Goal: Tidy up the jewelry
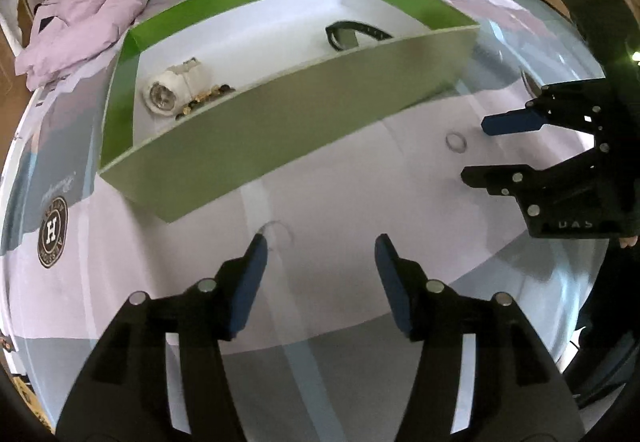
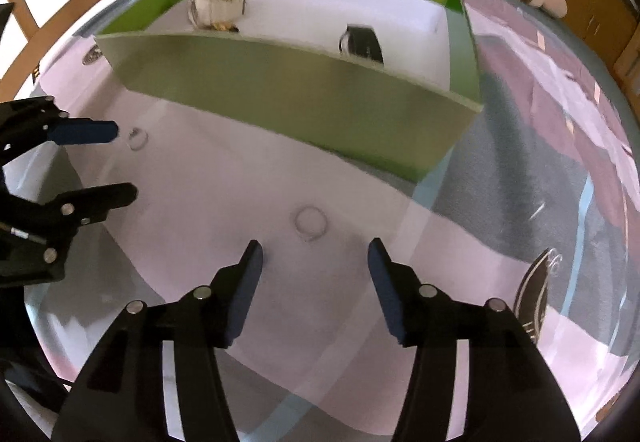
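We look along our right gripper (image 2: 316, 254), its two blue-padded fingers spread wide over the pale bedsheet (image 2: 224, 178). Just ahead of the gap between them lies a thin ring (image 2: 310, 222), flat on the sheet and untouched. At the left edge our left gripper (image 2: 120, 162) comes in, also open, one blue fingertip just beside a second small ring (image 2: 137, 137). Beyond stands the green box (image 2: 280, 98), holding a white watch (image 2: 216, 8) and a dark band (image 2: 362, 42) on its white floor.
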Action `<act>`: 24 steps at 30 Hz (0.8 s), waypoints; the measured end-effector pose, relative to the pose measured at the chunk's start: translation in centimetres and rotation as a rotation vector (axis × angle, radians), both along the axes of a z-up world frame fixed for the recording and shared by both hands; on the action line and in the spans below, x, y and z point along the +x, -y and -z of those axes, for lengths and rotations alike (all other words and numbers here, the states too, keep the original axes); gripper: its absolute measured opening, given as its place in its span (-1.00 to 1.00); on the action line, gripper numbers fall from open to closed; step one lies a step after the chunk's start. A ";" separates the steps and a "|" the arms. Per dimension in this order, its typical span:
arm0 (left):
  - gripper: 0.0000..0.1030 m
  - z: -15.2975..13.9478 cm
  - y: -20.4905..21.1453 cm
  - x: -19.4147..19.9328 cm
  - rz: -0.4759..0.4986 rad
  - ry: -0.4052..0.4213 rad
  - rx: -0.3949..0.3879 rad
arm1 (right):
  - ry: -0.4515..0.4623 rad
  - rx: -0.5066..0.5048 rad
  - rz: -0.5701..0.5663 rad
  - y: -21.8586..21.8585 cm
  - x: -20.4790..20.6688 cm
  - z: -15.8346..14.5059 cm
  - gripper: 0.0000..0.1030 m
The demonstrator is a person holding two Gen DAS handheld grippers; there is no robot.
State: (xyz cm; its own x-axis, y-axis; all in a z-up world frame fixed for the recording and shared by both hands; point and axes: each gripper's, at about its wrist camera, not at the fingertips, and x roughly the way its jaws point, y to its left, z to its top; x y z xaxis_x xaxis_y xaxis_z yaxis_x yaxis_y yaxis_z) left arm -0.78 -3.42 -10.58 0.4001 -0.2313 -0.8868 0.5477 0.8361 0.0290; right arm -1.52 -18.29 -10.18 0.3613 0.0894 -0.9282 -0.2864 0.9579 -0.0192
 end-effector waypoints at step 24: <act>-0.32 0.8 -1.3 2.9 -0.125 -0.028 -0.019 | 0.042 0.032 -0.025 1.1 -0.3 -0.9 0.03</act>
